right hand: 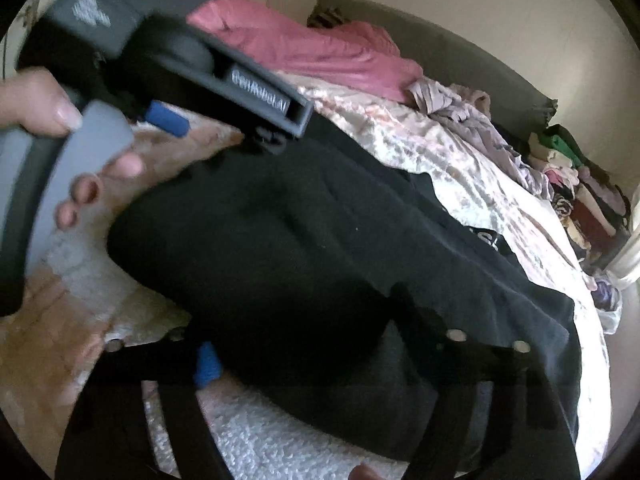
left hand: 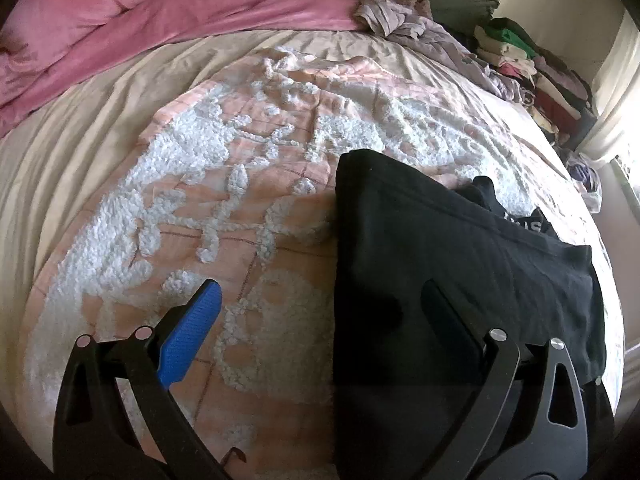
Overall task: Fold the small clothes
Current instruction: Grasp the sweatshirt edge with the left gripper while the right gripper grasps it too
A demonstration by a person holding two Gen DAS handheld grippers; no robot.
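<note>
A black garment (left hand: 440,248) lies folded on the pink and white tufted blanket (left hand: 248,168); it fills the middle of the right wrist view (right hand: 304,240). My left gripper (left hand: 320,300) is open: its blue-padded left finger (left hand: 192,332) is over the blanket, its right finger (left hand: 452,320) over the black cloth's left edge. It also shows in the right wrist view (right hand: 224,120), held in a hand at the garment's upper left. My right gripper (right hand: 316,344) is blurred, low over the garment's near end; its fingers stand apart with cloth between them.
A rumpled pink duvet (left hand: 152,20) lies along the far side of the bed. A lilac crumpled garment (left hand: 404,16) and a stack of folded clothes (left hand: 532,76) sit at the far right. A white curtain (left hand: 616,92) hangs at the right edge.
</note>
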